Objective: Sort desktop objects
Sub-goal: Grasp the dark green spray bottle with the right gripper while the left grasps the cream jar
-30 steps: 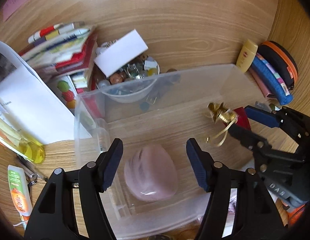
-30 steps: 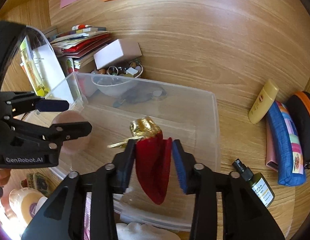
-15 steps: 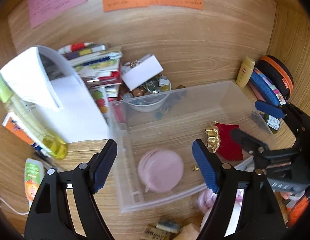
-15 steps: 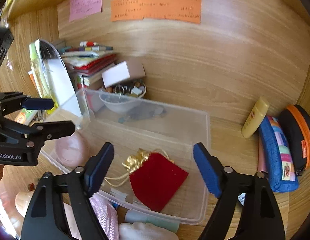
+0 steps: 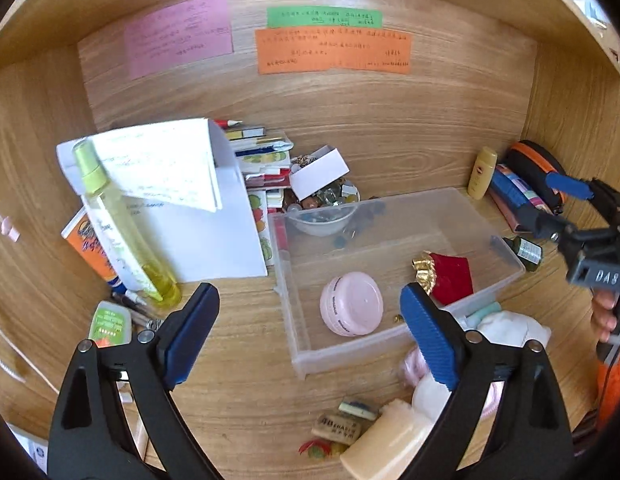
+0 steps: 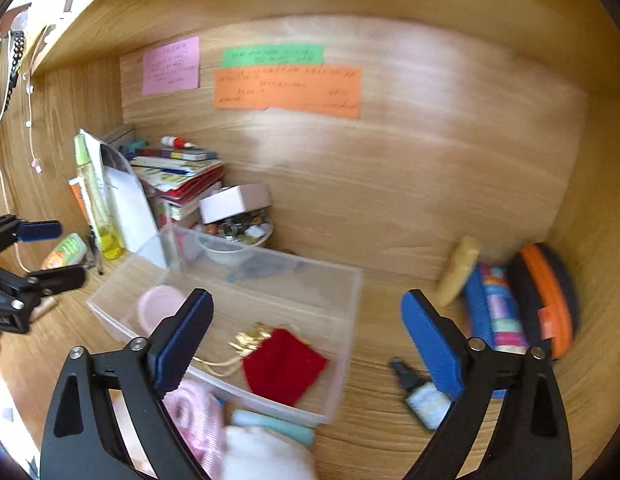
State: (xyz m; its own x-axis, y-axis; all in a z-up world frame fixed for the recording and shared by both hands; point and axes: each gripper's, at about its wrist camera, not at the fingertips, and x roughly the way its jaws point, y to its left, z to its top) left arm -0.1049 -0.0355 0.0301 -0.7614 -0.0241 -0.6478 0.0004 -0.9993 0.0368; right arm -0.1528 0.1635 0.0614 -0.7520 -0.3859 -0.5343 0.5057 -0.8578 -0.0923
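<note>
A clear plastic bin [image 5: 505, 258] [image 6: 345, 344] lies on the wooden desk. In it lie a round pink case [image 5: 351, 309] [image 6: 160, 306] and a red velvet pouch with a gold top [image 5: 449, 274] [image 6: 284, 364]. My left gripper [image 5: 310, 332] is open and empty, held above the desk in front of the bin's left end. My right gripper [image 6: 306, 340] is open and empty, above the bin's right end; it also shows at the right of the left wrist view [image 5: 549, 204].
A bowl of trinkets [image 5: 323, 210], a stack of books [image 6: 178, 176], a white folder [image 5: 190, 208] and a yellow-green bottle [image 5: 122, 232] stand at the back left. Pencil cases [image 6: 521, 304], a yellow tube [image 5: 483, 172] and a small bottle [image 6: 419, 394] lie right. Cloths [image 5: 505, 328] and erasers [image 5: 341, 426] lie in front.
My right gripper opened and let the red pouch drop into the bin. Both grippers pulled up and back from the bin, so more of the desk shows.
</note>
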